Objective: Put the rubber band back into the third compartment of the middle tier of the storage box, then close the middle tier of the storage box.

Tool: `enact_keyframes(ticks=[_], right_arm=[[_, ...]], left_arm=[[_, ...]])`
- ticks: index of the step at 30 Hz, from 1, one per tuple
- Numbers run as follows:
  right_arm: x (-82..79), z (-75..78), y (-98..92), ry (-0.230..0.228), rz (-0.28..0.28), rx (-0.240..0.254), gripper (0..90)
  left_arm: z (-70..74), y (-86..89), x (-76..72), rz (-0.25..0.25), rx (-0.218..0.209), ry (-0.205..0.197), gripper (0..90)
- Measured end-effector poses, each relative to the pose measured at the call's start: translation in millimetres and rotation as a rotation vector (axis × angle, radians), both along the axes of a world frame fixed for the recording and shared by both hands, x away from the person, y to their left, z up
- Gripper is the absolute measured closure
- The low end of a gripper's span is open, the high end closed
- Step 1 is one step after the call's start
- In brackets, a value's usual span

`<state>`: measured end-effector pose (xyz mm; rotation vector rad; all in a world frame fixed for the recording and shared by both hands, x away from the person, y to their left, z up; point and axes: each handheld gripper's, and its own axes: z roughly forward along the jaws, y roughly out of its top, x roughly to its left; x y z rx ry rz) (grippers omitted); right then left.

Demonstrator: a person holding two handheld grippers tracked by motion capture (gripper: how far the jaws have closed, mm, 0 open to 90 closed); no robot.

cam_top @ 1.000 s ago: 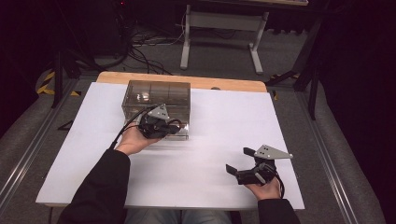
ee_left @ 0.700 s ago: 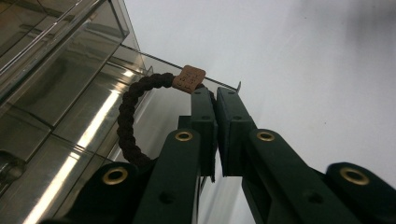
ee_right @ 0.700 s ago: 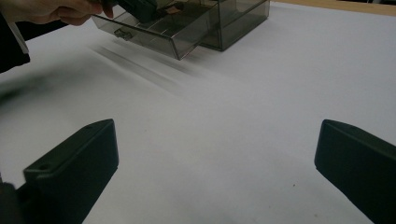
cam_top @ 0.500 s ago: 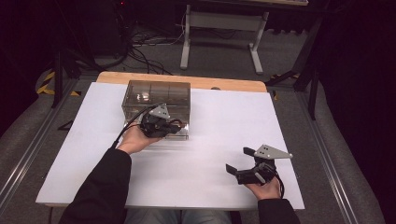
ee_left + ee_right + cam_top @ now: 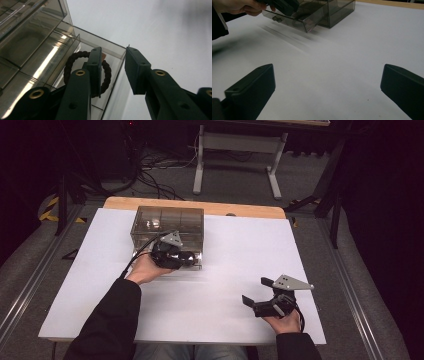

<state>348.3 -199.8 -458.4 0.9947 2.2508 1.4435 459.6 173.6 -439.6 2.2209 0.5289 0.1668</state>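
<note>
A: What is shown on the worktop?

B: A smoky clear drawer box is seen near the far edge, with its lower drawer pulled out toward the person. A dark braided hair tie lies flat inside that drawer, near the front corner.

A: And the left gripper?

B: It is held over the open drawer. Its jaws have just been opening and now stand a little apart, with nothing pressed between them. In the left gripper view one jaw sits over the hair tie while the other hangs outside the drawer's front wall.

A: The right gripper?

B: It is rested well apart from the box, jaws wide and empty.

A: What could go wrong?

B: The hair tie could be snagged by the inner jaw and dragged out again if the gripper is lifted carelessly, since that jaw appears to overlap the loop. The front wall could also be knocked by the outer jaw, so the light box might be shoved or tipped. If the drawer is pushed shut with the tie against the front wall, it might be pinched there.
</note>
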Motion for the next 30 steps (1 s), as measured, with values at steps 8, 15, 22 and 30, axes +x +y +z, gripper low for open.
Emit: enact_keyframes(ticks=[8, 15, 22, 30], right_arm=[[0.3, -0.3, 0.6, 0.001, 0.001, -0.001, 0.2], [0.4, -0.4, 0.7, 0.001, -0.001, 0.0, 0.2], [-0.4, -0.1, 0.6, 0.006, -0.004, 0.006, 0.2], [0.5, -0.5, 0.6, 0.002, -0.005, -0.001, 0.2]], left_arm=[[8.1, 5.4, -4.3, 0.038, -0.025, -0.005, 55.8], [21.5, 9.3, -12.1, 0.049, -0.042, -0.017, 55.5], [28.1, 16.5, -20.6, 0.038, -0.035, -0.025, 53.8], [34.8, 21.1, -31.2, 0.025, -0.035, -0.048, 53.3]])
